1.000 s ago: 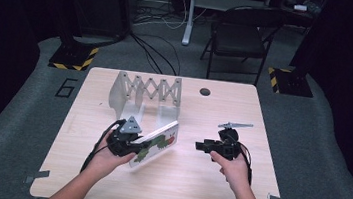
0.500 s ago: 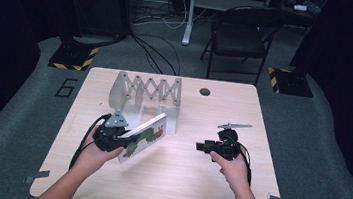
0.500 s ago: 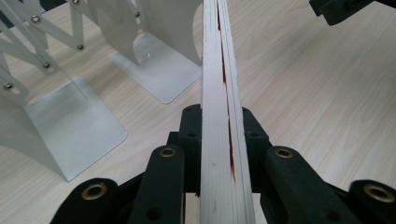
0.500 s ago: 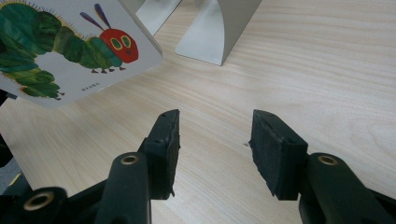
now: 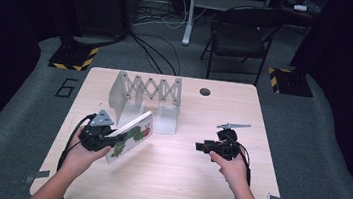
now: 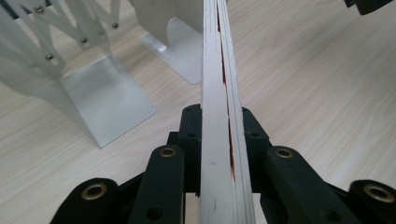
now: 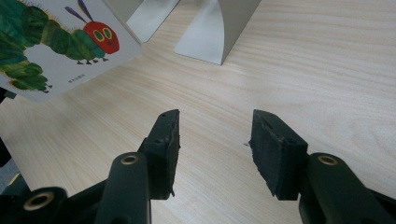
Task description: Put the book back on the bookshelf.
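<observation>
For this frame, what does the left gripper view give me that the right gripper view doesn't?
Left gripper view alone: the book's page edges clamped between its jaws, and the rack's riveted lattice. Right gripper view alone: the book's caterpillar cover face on, and the right gripper open over bare table. Both share the metal rack's base plates and the wooden tabletop.

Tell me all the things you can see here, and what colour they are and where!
Caterpillar book: one, white cover with a green and red caterpillar, tilted above the table's left side, held in the left gripper.
Bookend rack: one, pale grey metal with a zigzag back, at the table's far left.
Table: one, light wood, in the middle.
Hole: one, dark, round, at the table's far edge.
Folding chair: one, black, behind the table.
Left gripper: one, black, shut on the book.
Right gripper: one, black, open, over the table's right side.
</observation>
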{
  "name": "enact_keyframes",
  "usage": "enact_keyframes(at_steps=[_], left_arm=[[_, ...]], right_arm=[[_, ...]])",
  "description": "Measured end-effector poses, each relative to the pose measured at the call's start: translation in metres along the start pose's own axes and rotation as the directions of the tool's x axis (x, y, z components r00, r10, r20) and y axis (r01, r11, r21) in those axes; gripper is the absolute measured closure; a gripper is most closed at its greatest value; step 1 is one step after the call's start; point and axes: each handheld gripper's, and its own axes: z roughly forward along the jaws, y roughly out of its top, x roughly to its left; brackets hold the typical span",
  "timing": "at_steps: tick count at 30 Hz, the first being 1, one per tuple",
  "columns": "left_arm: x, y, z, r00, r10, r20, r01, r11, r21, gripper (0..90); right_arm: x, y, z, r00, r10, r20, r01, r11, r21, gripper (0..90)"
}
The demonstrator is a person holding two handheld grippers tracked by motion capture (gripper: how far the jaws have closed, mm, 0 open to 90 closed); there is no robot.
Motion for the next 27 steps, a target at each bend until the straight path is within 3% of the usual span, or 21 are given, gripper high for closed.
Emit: enact_keyframes(at_steps=[18,20,27], left_arm=[[0.028,-0.029,-0.023,0.9929,-0.096,-0.071,0.095,0.9953,-0.015,75.9],[0.03,-0.03,-0.025,0.9929,-0.097,-0.068,0.097,0.9953,-0.007,75.8],[0.033,-0.035,-0.027,0.9913,-0.108,-0.076,0.108,0.9942,-0.006,75.8]], right_arm=[[-0.001,-0.001,0.003,0.9998,-0.018,0.006,0.018,1.0,-0.003,51.9],[0.001,-0.001,0.002,1.0,0.003,0.005,-0.003,1.0,0.009,51.9],[0.0,-0.001,0.002,1.0,0.006,0.005,-0.006,1.0,0.005,51.9]])
